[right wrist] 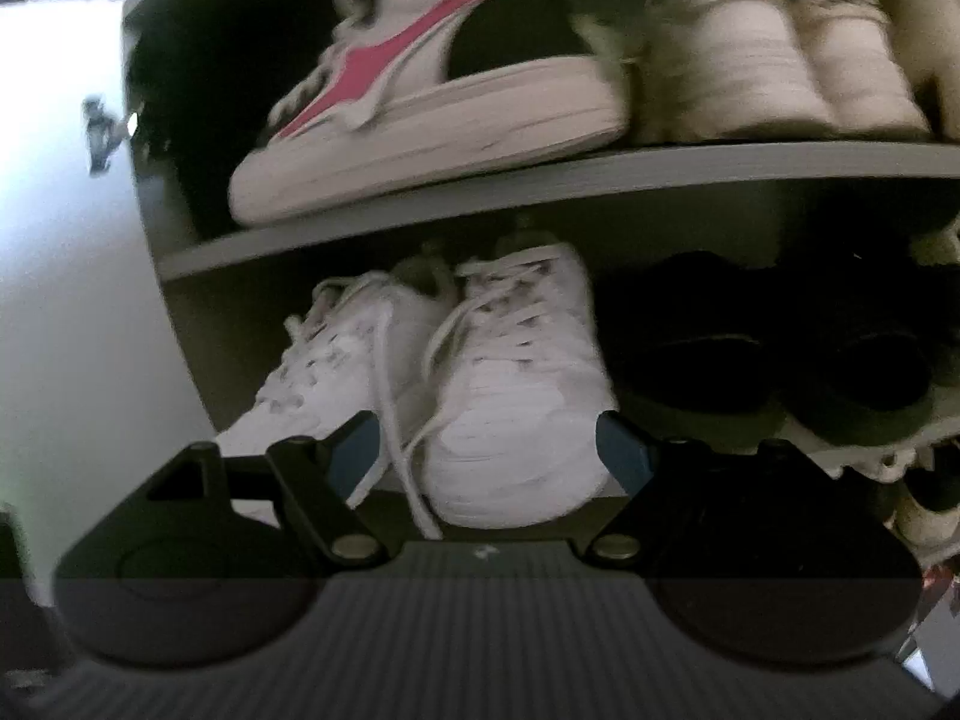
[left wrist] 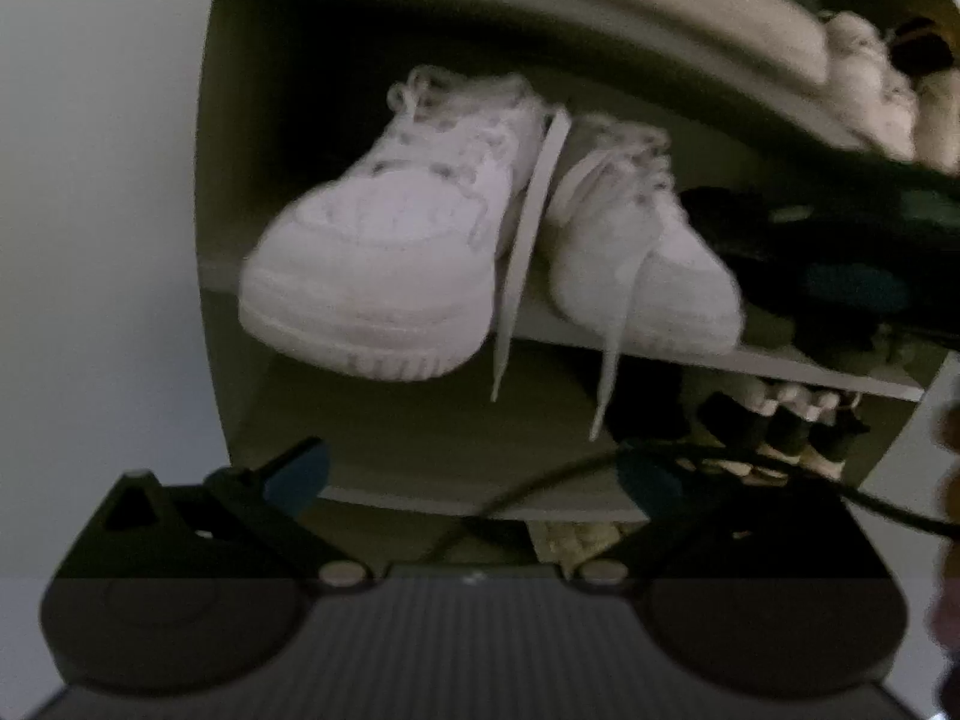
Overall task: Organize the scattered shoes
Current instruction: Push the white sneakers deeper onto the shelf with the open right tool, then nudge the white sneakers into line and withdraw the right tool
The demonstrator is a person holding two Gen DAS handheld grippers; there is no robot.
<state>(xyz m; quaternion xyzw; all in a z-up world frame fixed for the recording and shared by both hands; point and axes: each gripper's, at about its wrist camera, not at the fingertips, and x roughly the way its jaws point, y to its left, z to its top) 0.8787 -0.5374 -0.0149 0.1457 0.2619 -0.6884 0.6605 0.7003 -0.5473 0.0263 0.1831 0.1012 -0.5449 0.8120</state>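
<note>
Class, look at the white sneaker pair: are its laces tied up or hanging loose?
Loose. On the white sneaker pair, lace ends dangle past the shelf edge.

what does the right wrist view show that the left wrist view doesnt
Only the right wrist view: a pink-striped sneaker whole on the upper shelf, and the open right claw. Only the left wrist view: the open, empty left claw and a cable across it. Both: the white sneaker pair beside dark shoes.
</note>
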